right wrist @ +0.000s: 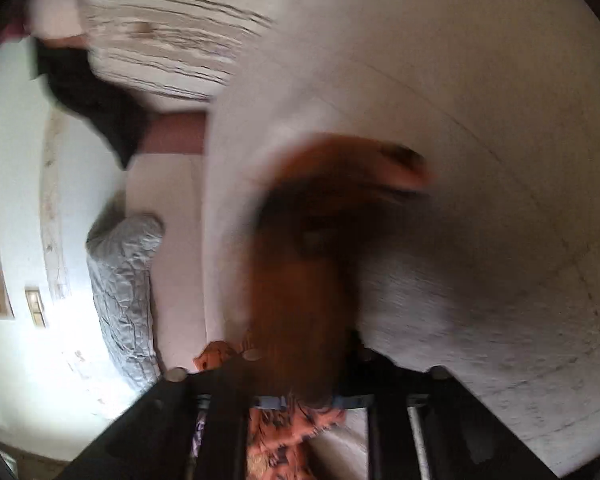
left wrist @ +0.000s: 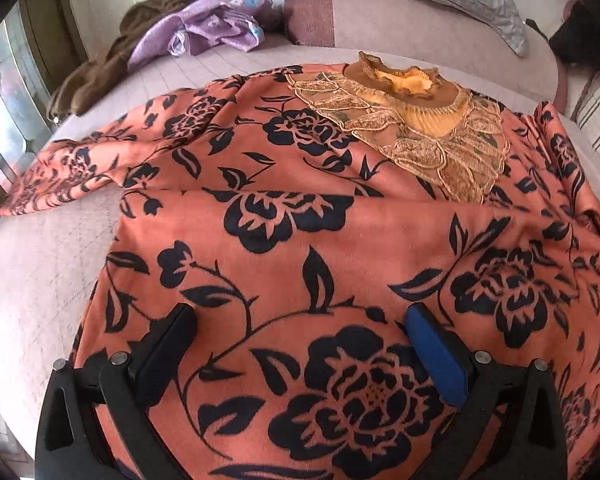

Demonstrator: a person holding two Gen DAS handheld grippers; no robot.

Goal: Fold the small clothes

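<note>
Left claw (left wrist: 300, 320) spread over dress (left wrist: 300, 216), bed (left wrist: 40, 288) margin bare

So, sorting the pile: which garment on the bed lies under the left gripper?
The orange floral top, spread flat beneath the left gripper; the purple garment lies bunched far behind.

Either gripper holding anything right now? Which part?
Left gripper: open over the orange floral garment, holding nothing. Right gripper: shut on a bunch of that garment; the view is too blurred to tell which part.
</note>
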